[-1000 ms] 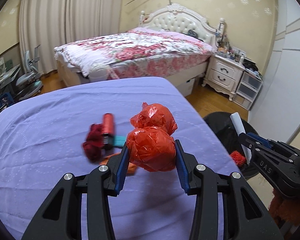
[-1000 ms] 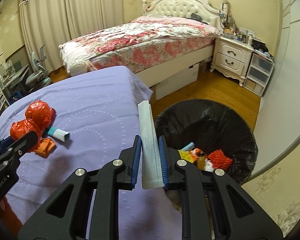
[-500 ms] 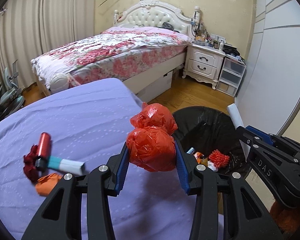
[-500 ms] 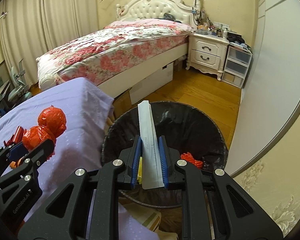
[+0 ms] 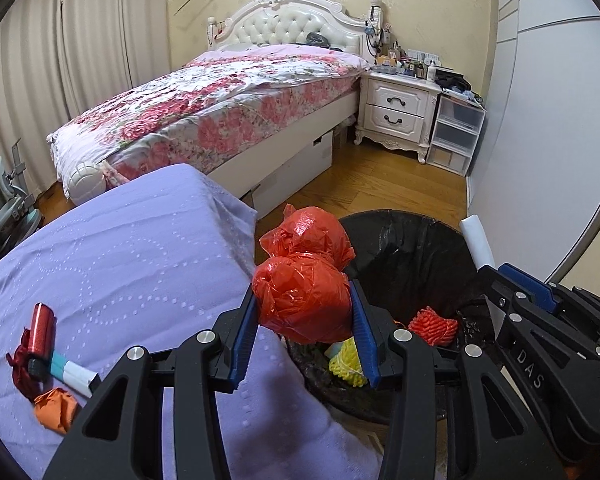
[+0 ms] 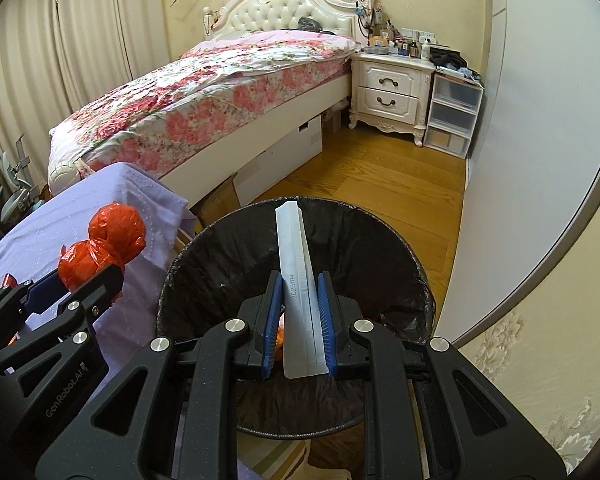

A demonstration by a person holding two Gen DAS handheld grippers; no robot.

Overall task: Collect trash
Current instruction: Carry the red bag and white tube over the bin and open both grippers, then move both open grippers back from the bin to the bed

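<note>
The left tongs are clenched on a red bag. The bag is crinkly and shiny, tied into two round lumps like a little snowman. The right tongs are squeezed tight on a long white wrapper. It is flat and stiff, stands up straight, and has small grey numbers on it.

A moment ago both tongs were over the purple counter. Now they have swung across to the bin. The wrapper is right above the bin's black hole. The red bag is over the near rim of the bin, just past the counter's edge. I think both things are almost ready to be dropped in.

In the left view, the bin sits from 3 to 5 o'clock of the red bag. Inside it are a red bumpy thing and a yellow bumpy thing.

More trash waits on the counter at 8 o'clock: a red can, a blue and white tube, and an orange lump. Far off at 12 o'clock is a bed with pink flowers.
</note>
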